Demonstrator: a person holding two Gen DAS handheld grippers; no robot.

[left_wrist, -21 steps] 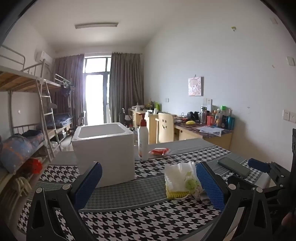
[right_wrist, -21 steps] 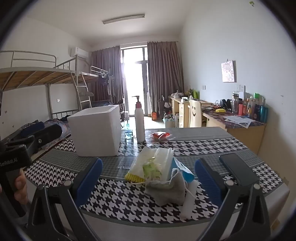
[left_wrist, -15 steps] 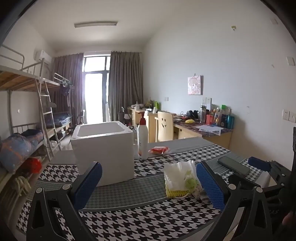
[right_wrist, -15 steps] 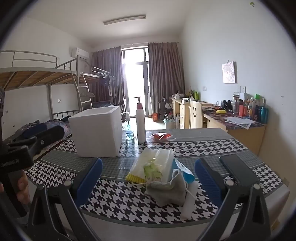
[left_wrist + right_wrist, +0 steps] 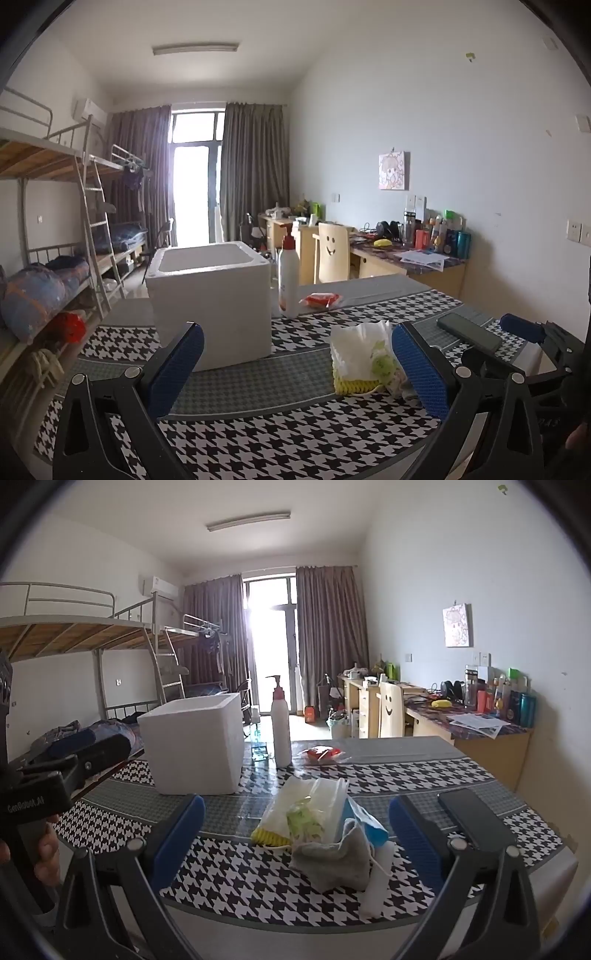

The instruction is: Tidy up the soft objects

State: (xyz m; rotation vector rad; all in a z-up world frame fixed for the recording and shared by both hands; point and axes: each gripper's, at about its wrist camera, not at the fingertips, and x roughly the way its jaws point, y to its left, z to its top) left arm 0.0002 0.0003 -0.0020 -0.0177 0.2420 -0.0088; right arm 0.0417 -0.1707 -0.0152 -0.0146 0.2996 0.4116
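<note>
I am holding both grippers, left gripper [image 5: 295, 363] and right gripper [image 5: 295, 834], spread and empty; the soft pile [image 5: 321, 823] at twelve o'clock looks light and floppy; I'd be pinching the grey cloth [image 5: 332, 856].

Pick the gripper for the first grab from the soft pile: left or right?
Right, probably. The pile sits centred between the open right gripper. The left gripper is open too, but the pile lies off toward its right finger, so it would need to shift sideways first.
</note>
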